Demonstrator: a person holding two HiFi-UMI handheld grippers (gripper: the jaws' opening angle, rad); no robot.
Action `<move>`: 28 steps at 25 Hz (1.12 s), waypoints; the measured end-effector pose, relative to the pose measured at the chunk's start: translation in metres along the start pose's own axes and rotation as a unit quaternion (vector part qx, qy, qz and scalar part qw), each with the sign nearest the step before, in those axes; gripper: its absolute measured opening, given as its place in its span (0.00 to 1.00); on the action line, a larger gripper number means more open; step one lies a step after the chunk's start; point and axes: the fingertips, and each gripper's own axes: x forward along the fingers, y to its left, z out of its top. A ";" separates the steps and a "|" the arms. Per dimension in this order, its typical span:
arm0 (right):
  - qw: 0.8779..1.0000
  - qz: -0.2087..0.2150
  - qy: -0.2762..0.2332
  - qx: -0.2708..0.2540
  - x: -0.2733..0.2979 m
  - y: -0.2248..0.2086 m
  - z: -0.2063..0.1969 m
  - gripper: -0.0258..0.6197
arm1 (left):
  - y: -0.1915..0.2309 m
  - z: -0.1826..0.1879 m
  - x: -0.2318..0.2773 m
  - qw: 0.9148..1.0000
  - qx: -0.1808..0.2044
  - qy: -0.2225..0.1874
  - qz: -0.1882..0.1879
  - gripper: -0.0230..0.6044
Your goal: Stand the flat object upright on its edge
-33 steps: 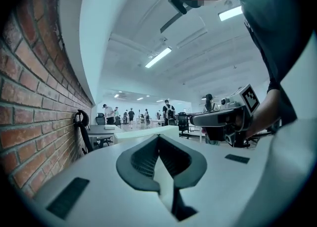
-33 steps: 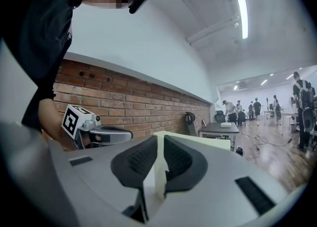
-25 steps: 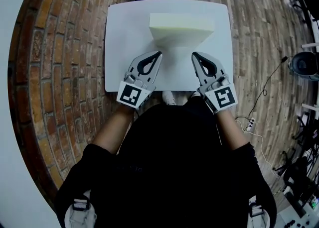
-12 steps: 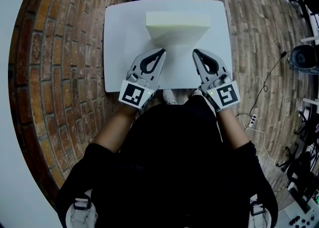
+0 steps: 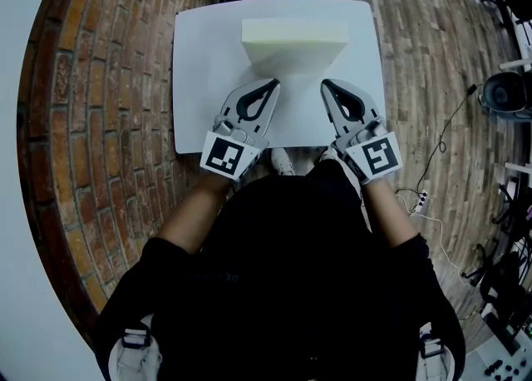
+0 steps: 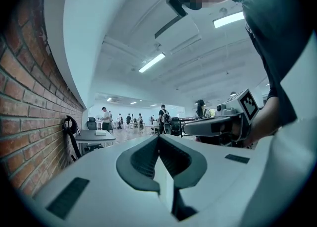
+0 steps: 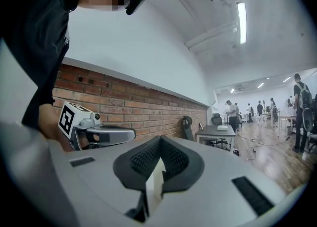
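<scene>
Since a second ago my left gripper [image 5: 273, 82] has edged a little inward, toward the foot of the block, and the view from my head has shifted slightly. My right gripper [image 5: 326, 82] sits where it was.

The pale cream foam slab [image 5: 295, 34] stands upright on one long edge at the far middle of the white rectangular worktop [image 5: 199, 63]. Its long axis runs left to right across the worktop, parallel to the far rim. One narrow long edge faces up at my head camera, and a broad face is turned toward me, seeming to narrow as it drops to the surface.

Both my grippers lie over the near half of the worktop, pointing away from me at the slab's near face. The left one is angled slightly right and the right one slightly left, so their tips close in on the slab's base. Neither tip touches the foam, and a strip of bare worktop shows between them and it.

In the left gripper view my left gripper [image 6: 158, 137] has its dark ribbed pads pressed together with nothing held, and the right gripper [image 6: 218, 124] shows off to the side. In the right gripper view my right gripper [image 7: 160, 138] is likewise fully closed and empty, with the left gripper [image 7: 106, 134] beside it before a red brick wall [image 7: 148, 102]. A wooden plank floor [image 5: 416, 55] lies to the right of the worktop.
</scene>
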 end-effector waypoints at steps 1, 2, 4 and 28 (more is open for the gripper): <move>1.000 0.000 0.000 0.000 0.000 0.000 0.001 0.05 | -0.001 0.001 0.000 1.000 0.001 -0.001 -0.001 0.07; 1.000 0.000 -0.001 -0.001 0.000 0.000 0.001 0.05 | -0.001 0.002 0.001 1.000 0.002 -0.002 -0.002 0.07; 1.000 0.001 -0.001 -0.002 0.000 0.000 0.001 0.05 | -0.003 0.003 0.001 1.000 0.002 -0.003 -0.003 0.07; 1.000 0.001 -0.001 0.003 0.005 0.002 -0.004 0.05 | -0.002 -0.006 0.010 1.000 0.002 0.009 -0.009 0.07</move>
